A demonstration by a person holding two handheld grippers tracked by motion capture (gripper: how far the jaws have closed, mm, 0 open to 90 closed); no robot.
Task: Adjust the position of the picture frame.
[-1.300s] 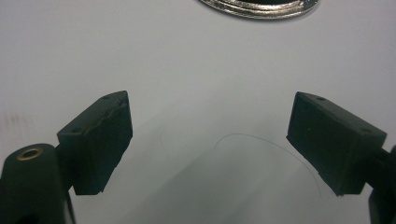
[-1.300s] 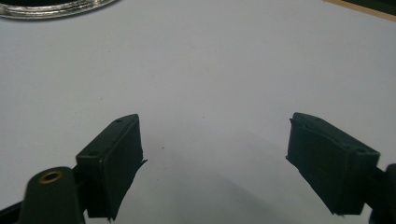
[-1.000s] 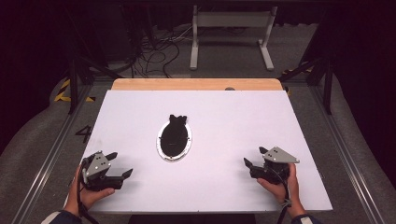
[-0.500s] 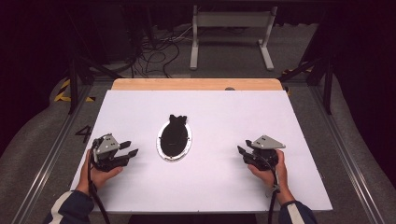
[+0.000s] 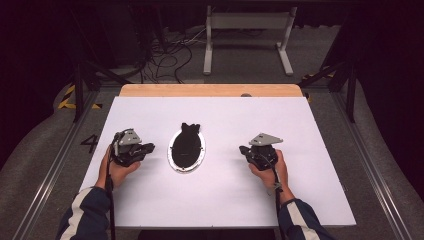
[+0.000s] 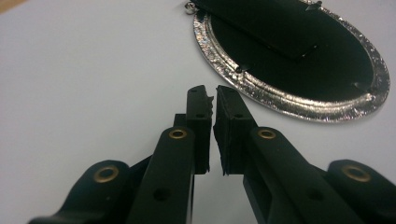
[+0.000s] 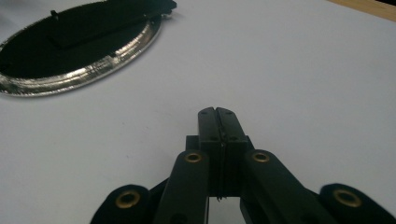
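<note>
Left claw (image 5: 146,148): near the table's front left, held in the person's left hand (image 5: 117,170); its jaws have just been closing and now stand a thin slit apart with nothing between them, tips aimed at the tray's rim.
Right claw (image 5: 246,150): front right, in the right hand (image 5: 270,170); jaws have just been closing and now meet flush, holding nothing.
Table (image 5: 300,130): white top, bare around both claws.
Oval tray (image 5: 186,148): silver-rimmed with a dark inside, at the table's middle, between the two claws and apart from both.
Black item (image 5: 189,131): a flat dark piece lies in the tray and juts over its far end; what it is I cannot tell.
Far edge: a wooden strip (image 5: 210,90), then floor with cables (image 5: 165,55) and a white stand (image 5: 247,22).
Step in hand: likely the approach, both claws closing in on the tray from either side.
Next move: the jaws would need to open again before either can take the rim or the black item.
</note>
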